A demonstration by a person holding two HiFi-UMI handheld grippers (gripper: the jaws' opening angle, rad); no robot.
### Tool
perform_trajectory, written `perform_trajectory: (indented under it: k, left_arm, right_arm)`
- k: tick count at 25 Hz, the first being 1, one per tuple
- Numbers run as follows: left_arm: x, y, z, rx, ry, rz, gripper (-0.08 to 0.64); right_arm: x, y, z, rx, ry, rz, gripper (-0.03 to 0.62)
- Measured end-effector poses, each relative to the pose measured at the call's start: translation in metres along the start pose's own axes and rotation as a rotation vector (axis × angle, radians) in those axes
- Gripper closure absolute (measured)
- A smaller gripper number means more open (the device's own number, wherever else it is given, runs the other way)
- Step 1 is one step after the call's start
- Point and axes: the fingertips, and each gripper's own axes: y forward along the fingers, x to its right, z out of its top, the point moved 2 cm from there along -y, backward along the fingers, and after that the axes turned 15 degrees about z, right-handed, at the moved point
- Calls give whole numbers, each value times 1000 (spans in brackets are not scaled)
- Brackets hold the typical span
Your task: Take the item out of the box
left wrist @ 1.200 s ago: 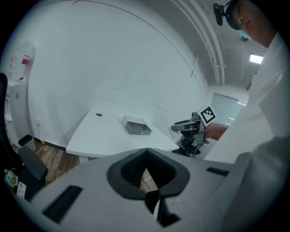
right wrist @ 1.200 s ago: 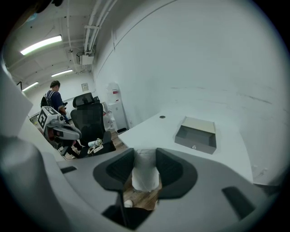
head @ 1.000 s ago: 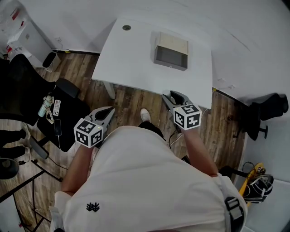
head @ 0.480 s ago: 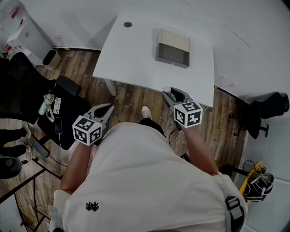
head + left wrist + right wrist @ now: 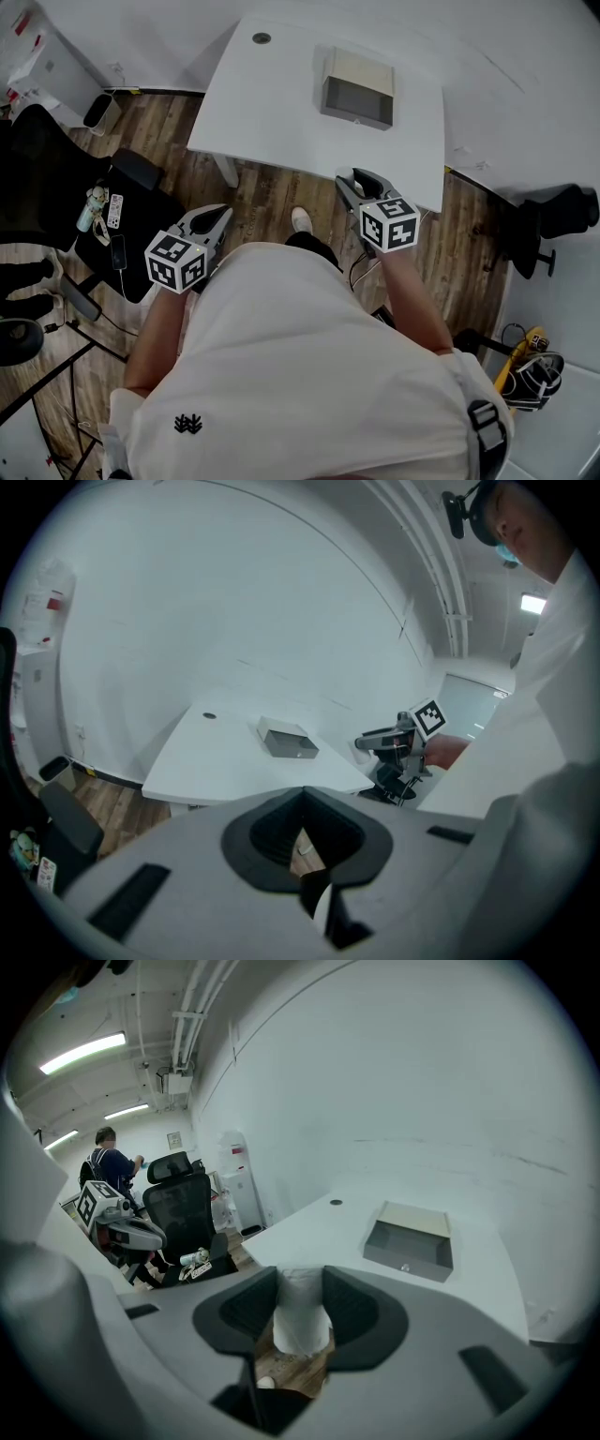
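Observation:
A grey box (image 5: 354,89) with a pale top sits on the white table (image 5: 272,103), and nothing inside it can be made out. It also shows as the box (image 5: 410,1241) in the right gripper view and as the box (image 5: 287,741) in the left gripper view. My right gripper (image 5: 353,180) hovers at the table's near edge, well short of the box. Its jaws (image 5: 300,1283) stand open, with only a white table leg seen through the gap. My left gripper (image 5: 217,216) hangs over the floor to the left, with its jaws (image 5: 302,794) shut on nothing.
A black office chair (image 5: 56,187) with small items on a black seat (image 5: 112,234) stands at the left. Another black chair (image 5: 553,220) is at the right. A bag (image 5: 534,375) lies at the lower right. A person (image 5: 105,1162) stands far off.
The right gripper has edged up toward the table's near edge. The left gripper has drifted slightly left. Neither gripper's jaws have changed.

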Motion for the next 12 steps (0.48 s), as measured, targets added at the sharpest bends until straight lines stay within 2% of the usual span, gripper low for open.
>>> perform_trajectory:
  k: [12]
  left_arm:
    - [3,18,9,-21,-3,-1,554]
  right_arm:
    - [22,5,4,-8,17,2,434]
